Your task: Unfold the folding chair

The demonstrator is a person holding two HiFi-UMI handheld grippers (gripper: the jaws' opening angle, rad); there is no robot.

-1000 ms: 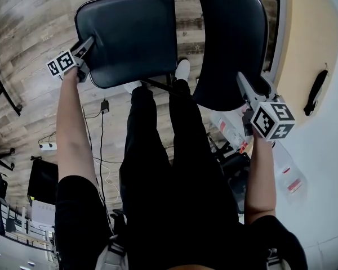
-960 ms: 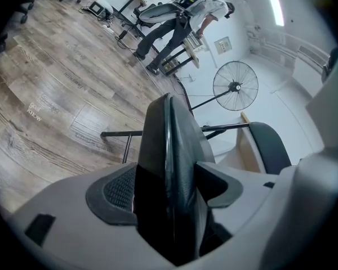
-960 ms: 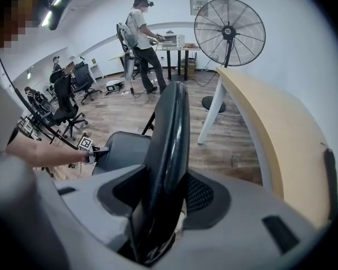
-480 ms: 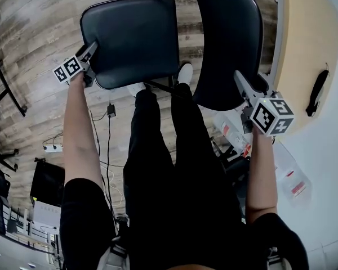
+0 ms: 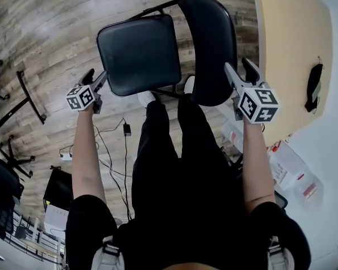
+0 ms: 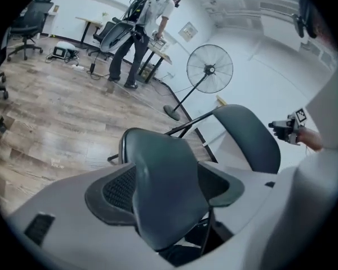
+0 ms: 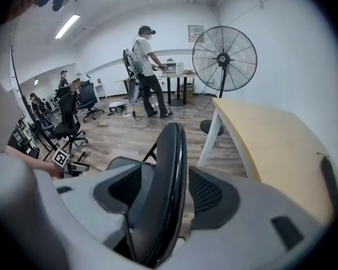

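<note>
The black folding chair stands unfolded on the wood floor in front of the person, its seat flat and its backrest upright to the right. My left gripper hovers by the seat's left edge. Its jaws are opening wide, and the seat's edge shows between the pads without being pressed. My right gripper is at the backrest's near edge. Its jaws are opening too. The padded rim runs between them with a gap on each side.
A light wooden table stands right of the chair with a black object on it. A pedestal fan and a person at a desk are farther back. Office chairs are at the left. Cables lie on the floor.
Both grippers have let go of the chair and risen away from it, the left off the seat's edge, the right off the backrest. Both pairs of jaws have widened.
</note>
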